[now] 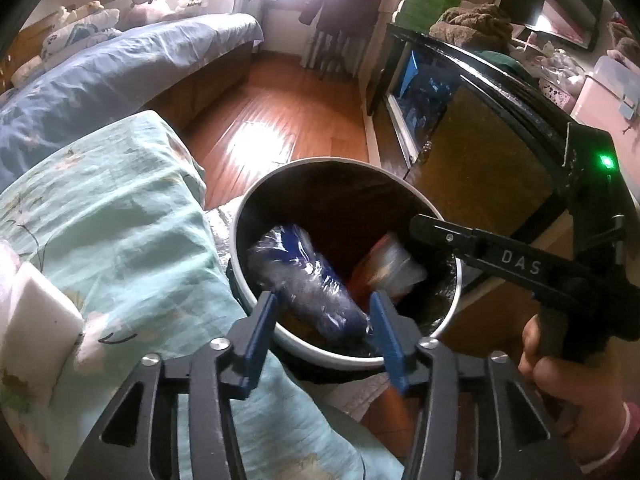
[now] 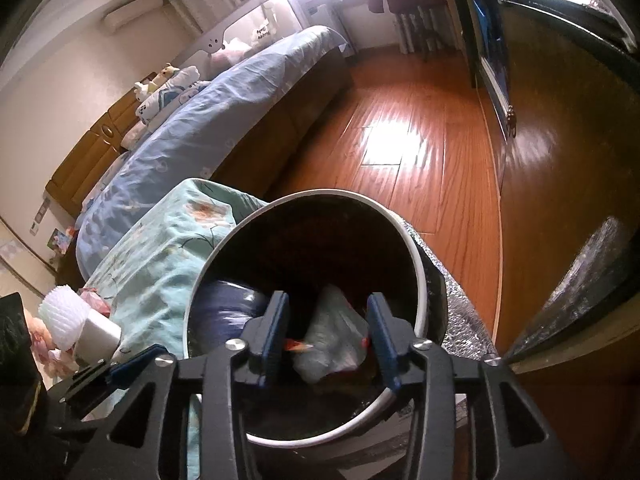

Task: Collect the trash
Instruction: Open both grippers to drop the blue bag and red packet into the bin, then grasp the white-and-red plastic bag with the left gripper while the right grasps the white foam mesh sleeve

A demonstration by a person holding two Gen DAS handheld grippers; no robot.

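A round trash bin point(image 1: 456, 276) with a pale rim and a dark liner is seen standing on the wooden floor point(image 1: 280, 120), just beside a bed corner draped in a light green floral cover point(image 1: 132, 232). Both grippers are held over the bin's mouth, pointed steeply down into it. The left gripper point(image 1: 326, 320) is seen with its blue pads apart; a blue item wrapped in clear plastic point(image 1: 308, 280) lies in the bin between and beyond the pads, and no pad is pressed on it, so the jaws are released. The right gripper point(image 2: 328, 332) is likewise spread, with a crumpled clear wrapper with red-orange print point(image 2: 332, 336) lying in the bin in the gap between its pads, not pinched. In the left wrist view the right gripper's black finger point(image 1: 452, 236) reaches over the bin's right rim, and the person's right hand point(image 1: 560, 376) is seen gripping its handle at the right edge. A white foam block point(image 1: 40, 320) rests on the green cover to the left. Farther away, a long bed with a blue quilt point(image 2: 208, 120) runs along the left, and a dark-framed cabinet point(image 1: 480, 152) stands to the right of the bin.
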